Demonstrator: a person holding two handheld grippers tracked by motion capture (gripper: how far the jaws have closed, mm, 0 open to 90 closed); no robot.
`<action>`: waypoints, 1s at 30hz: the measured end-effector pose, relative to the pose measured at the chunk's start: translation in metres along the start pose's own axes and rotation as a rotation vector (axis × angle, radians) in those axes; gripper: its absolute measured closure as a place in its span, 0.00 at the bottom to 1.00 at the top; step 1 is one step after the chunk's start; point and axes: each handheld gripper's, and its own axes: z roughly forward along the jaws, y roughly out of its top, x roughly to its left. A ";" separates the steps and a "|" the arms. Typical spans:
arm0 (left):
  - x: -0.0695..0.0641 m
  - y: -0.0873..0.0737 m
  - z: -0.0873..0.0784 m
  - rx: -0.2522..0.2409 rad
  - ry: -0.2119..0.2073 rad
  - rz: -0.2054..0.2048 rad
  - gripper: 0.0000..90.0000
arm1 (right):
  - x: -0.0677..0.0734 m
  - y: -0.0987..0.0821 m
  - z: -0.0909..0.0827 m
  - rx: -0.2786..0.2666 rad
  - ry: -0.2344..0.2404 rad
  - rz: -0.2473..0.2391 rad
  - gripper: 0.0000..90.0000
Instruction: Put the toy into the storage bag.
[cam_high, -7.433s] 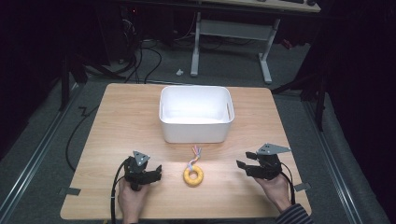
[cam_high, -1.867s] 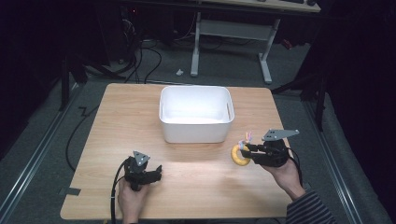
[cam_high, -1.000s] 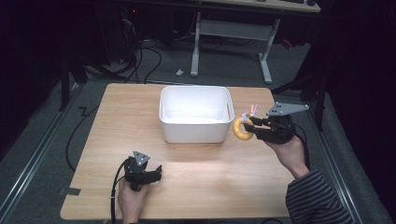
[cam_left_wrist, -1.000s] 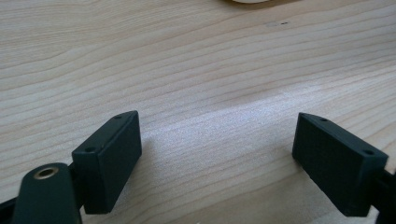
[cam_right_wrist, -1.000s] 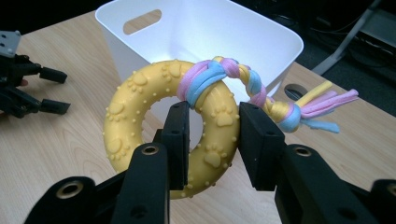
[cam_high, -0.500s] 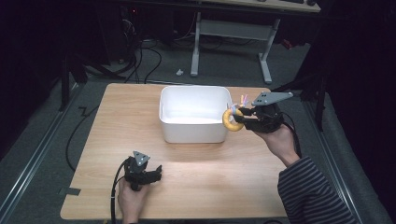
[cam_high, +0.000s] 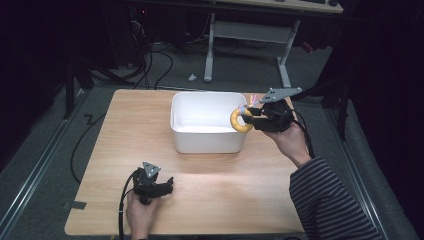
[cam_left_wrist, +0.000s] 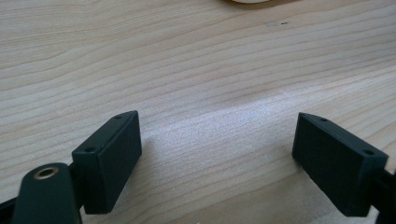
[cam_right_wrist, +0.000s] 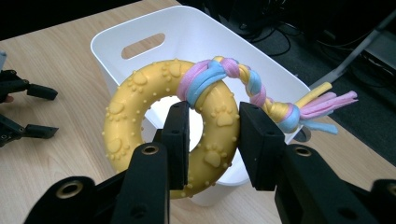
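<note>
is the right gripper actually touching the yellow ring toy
Touching. In the right gripper view the right gripper has its two black jaws pressed on either side of the yellow ring toy, held up off the table.

- The high view looks forward and down from above the person's side, taking in the whole table (cam_high: 210, 190) and the floor beyond.
- The left gripper view sits very close to the table (cam_left_wrist: 196, 70), looking low along its wood grain.
- The right gripper view looks down from above the white bin (cam_right_wrist: 196, 32); the high view shares that bin (cam_high: 207, 142).
</note>
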 end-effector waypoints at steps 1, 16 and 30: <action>0.000 0.000 0.000 0.000 0.000 0.000 0.18 | 0.000 0.001 0.001 -0.005 0.005 -0.004 0.73; 0.000 0.000 0.000 0.000 0.001 0.001 0.18 | 0.004 0.009 0.027 0.013 0.041 -0.010 0.73; 0.000 0.000 0.000 0.000 0.001 0.000 0.18 | 0.008 0.012 0.051 0.050 0.056 -0.021 0.73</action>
